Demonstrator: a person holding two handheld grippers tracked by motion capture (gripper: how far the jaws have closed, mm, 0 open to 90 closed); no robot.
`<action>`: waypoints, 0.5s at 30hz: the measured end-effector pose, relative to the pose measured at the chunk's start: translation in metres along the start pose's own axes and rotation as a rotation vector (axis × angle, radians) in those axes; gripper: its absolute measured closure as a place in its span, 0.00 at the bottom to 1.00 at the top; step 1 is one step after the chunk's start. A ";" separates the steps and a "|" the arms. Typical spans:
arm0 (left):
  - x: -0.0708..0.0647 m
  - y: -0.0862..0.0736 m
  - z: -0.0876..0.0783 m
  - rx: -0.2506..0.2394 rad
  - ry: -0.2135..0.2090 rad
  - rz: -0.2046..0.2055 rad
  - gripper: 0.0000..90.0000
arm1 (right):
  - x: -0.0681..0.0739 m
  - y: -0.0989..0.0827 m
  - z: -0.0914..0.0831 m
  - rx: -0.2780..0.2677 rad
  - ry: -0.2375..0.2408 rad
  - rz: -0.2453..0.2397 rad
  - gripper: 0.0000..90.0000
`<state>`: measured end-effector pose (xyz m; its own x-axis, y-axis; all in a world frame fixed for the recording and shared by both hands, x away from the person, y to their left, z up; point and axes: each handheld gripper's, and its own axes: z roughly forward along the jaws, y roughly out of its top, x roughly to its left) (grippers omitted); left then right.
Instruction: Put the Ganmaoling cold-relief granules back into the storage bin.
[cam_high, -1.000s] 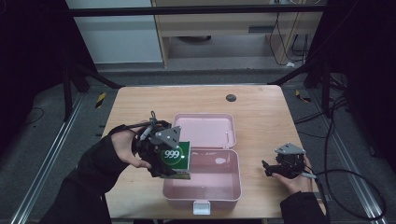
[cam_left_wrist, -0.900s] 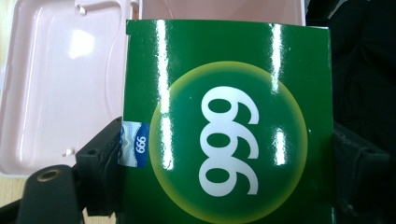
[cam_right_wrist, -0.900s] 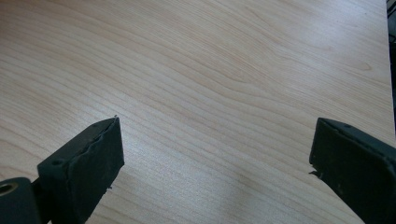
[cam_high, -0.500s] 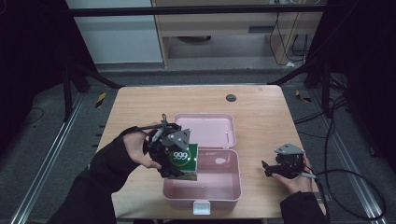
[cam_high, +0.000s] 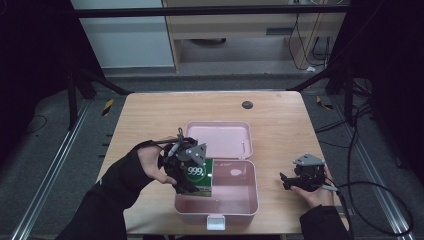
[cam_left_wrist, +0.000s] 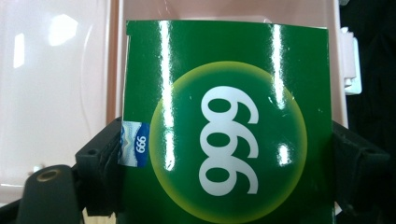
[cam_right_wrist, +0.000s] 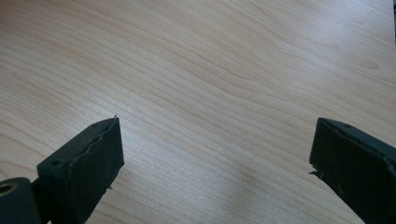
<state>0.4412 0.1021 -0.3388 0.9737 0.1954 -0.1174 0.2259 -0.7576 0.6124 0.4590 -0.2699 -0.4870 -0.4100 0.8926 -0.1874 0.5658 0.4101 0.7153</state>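
A green box (cam_high: 198, 176) printed with a white "999" in a yellow-edged disc is clamped in my left gripper (cam_high: 192, 181). It hangs over the left part of the open pink lunch box (cam_high: 235, 192). In the left gripper view both black jaws press on the sides of the green box (cam_left_wrist: 229, 126), with the pink box (cam_left_wrist: 56, 93) behind it. My right gripper (cam_high: 286, 181) rests near the table's right front, right of the pink box. Its jaws stand wide apart over bare wood (cam_right_wrist: 215, 93) with nothing between them.
The pink box's lid (cam_high: 220, 140) lies flat open behind its base. A small dark round spot (cam_high: 247, 104) sits near the table's far edge. A white latch (cam_high: 216, 221) juts from the box's front. Bare wood lies left, right and behind the box.
My left gripper has carried the green box to the right and downward, from beside the pink box's left edge to over its base. The right gripper has stayed put.
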 end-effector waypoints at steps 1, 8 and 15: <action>0.000 -0.001 0.002 -0.004 -0.001 -0.008 0.16 | 0.000 0.000 0.000 0.001 0.000 -0.002 0.04; 0.000 -0.008 0.011 -0.002 -0.004 -0.029 0.16 | 0.000 0.000 0.000 0.005 0.003 -0.004 0.03; 0.004 -0.014 0.019 0.037 -0.014 -0.010 0.16 | 0.001 0.000 0.001 0.005 0.005 -0.007 0.03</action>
<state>0.4425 0.1017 -0.3631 0.9717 0.1945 -0.1344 0.2363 -0.7780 0.5822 0.4593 -0.2692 -0.4880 -0.4178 0.8886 -0.1894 0.5661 0.4176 0.7107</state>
